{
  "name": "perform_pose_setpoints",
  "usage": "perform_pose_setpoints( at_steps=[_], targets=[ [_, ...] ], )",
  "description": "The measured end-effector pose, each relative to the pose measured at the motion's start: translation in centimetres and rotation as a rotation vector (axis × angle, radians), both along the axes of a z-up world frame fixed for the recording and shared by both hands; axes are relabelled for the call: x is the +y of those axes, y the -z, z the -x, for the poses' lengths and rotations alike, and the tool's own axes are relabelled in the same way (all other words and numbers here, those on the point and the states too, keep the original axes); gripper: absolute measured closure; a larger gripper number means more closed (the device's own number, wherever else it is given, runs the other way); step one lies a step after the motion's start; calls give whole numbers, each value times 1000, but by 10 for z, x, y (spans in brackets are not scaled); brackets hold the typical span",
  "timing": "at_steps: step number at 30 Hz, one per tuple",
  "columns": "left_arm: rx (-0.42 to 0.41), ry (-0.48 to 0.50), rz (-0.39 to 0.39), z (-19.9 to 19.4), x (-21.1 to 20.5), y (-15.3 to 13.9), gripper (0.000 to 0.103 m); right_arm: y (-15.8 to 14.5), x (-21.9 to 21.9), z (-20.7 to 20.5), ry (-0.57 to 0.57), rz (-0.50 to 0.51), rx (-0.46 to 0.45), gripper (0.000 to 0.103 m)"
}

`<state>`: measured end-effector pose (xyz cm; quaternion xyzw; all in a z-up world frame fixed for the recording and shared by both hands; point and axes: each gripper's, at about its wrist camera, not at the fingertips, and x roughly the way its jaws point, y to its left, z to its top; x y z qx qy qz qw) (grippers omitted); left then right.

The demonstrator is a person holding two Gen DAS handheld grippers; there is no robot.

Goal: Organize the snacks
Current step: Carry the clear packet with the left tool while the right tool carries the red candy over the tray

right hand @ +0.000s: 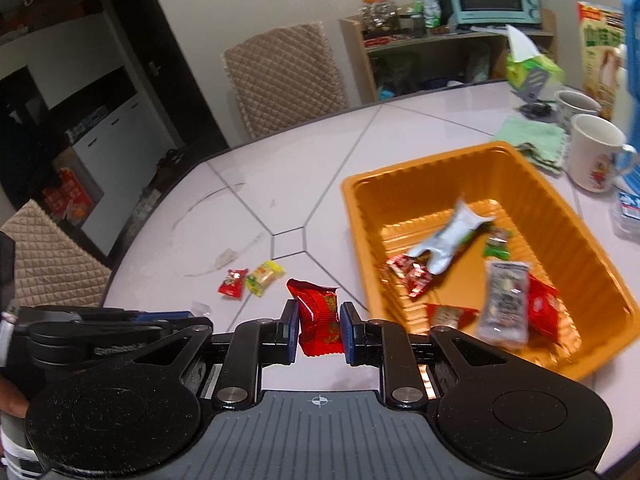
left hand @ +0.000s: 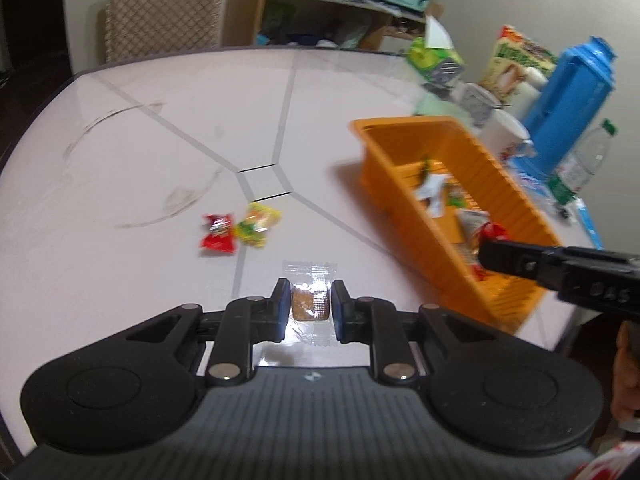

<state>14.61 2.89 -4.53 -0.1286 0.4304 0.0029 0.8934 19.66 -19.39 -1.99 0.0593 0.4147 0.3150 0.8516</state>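
Our left gripper [left hand: 311, 307] pinches a clear-wrapped brown biscuit [left hand: 311, 305]; our right gripper [right hand: 319, 325] clamps a red snack packet [right hand: 319, 322]. Both sit left of the orange bin [right hand: 416, 168]. We should carry each over the rim before releasing.

White table [left hand: 160, 128] carries orange bin [left hand: 400, 168], two candies [left hand: 236, 230], mugs [right hand: 592, 152].

Even, soft indoor light — faint sheen on the tabletop [left hand: 160, 152]. Fisheye bends the edges; motion blur smears the orange tray [right hand: 520, 168] and far clutter.
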Motion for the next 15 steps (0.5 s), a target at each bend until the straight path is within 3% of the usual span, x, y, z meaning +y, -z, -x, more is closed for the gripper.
perform_pose_setpoints(
  at_steps=[15],
  targets=[
    [-95, 173, 15, -37, -77, -31, 84, -7, -78, -9, 188, -11, -9, 81]
  ],
)
